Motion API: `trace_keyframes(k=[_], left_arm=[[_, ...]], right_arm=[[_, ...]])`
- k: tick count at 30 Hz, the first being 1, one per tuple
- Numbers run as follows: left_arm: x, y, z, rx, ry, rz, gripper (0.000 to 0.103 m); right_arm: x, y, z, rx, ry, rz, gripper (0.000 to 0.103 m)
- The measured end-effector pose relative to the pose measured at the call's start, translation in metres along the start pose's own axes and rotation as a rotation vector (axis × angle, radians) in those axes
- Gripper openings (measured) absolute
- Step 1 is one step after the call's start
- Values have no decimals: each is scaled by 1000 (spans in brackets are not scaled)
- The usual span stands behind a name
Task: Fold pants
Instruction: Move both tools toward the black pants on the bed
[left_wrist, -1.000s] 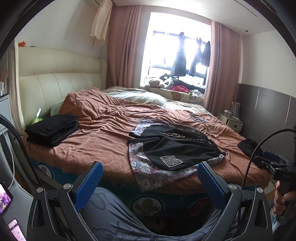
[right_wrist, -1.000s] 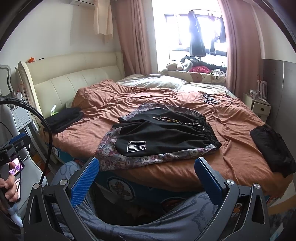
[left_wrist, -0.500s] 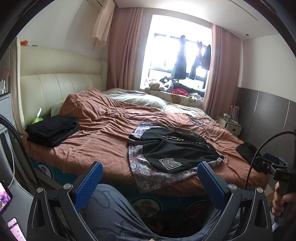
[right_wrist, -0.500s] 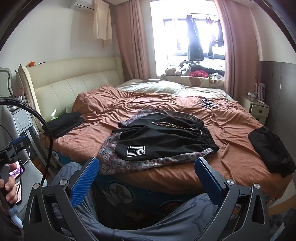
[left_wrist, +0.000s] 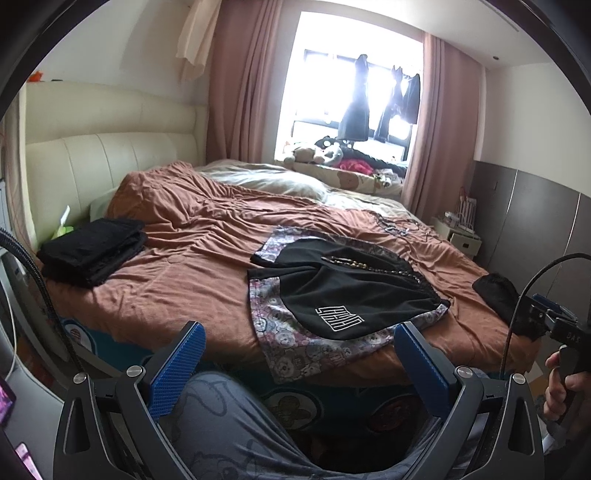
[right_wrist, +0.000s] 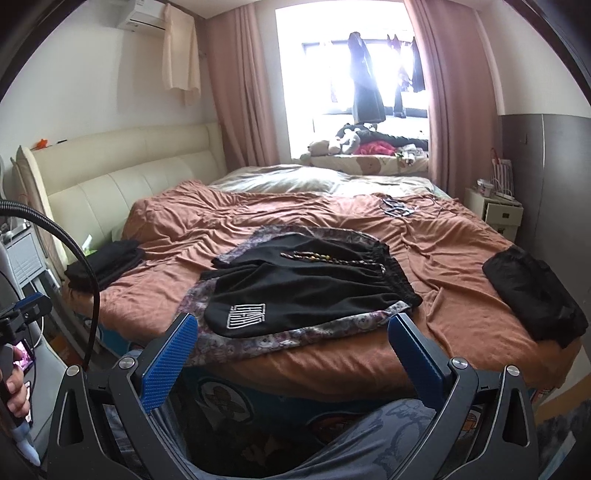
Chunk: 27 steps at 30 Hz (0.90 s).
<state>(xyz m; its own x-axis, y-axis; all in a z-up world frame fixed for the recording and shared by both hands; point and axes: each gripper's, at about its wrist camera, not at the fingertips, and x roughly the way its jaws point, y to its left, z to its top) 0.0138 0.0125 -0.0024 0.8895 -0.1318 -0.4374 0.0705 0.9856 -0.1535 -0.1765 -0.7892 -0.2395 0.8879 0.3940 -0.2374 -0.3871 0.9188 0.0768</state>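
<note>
Black pants (left_wrist: 351, 291) (right_wrist: 306, 284) with a white logo lie flat on a patterned cloth (left_wrist: 295, 339) (right_wrist: 258, 339) near the bed's front edge. My left gripper (left_wrist: 299, 343) is open and empty, held in front of the bed, short of the pants. My right gripper (right_wrist: 295, 336) is also open and empty, back from the bed edge, with the pants just beyond its fingertips. A person's leg in grey patterned trousers (left_wrist: 229, 424) (right_wrist: 388, 435) shows below both grippers.
A brown cover (left_wrist: 192, 266) spreads over the bed. A folded black stack (left_wrist: 92, 251) (right_wrist: 103, 262) lies at the left by the cream headboard (left_wrist: 110, 158). Another black garment (right_wrist: 532, 295) (left_wrist: 498, 295) lies at the right edge. A nightstand (right_wrist: 498, 214) stands far right.
Both grippers have risen slightly and tilted, so the bed sits lower in view. Both stay open and nothing on the bed has moved.
</note>
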Motion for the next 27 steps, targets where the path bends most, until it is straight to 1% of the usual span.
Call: trace_keyframes(k=[6, 11, 17, 19, 23, 25, 27], left_arm=[[31, 0, 1, -1, 51, -27, 103], [59, 14, -2, -58, 89, -76, 103], [96, 33, -7, -122, 162, -95, 97], [107, 37, -10, -140, 186, -98, 93], [134, 48, -20, -189, 252, -123, 90], [145, 53, -24, -211, 281, -134, 86], [158, 59, -30, -240, 315, -152, 85]], right_arm=[[26, -7, 7, 25, 28, -5, 103], [47, -20, 13, 65, 55, -1, 103], [73, -36, 18, 99, 105, -9, 103], [80, -39, 19, 103, 112, -9, 103], [94, -47, 17, 118, 135, -9, 103], [104, -51, 16, 126, 152, -12, 103], [113, -54, 15, 132, 168, -11, 103]])
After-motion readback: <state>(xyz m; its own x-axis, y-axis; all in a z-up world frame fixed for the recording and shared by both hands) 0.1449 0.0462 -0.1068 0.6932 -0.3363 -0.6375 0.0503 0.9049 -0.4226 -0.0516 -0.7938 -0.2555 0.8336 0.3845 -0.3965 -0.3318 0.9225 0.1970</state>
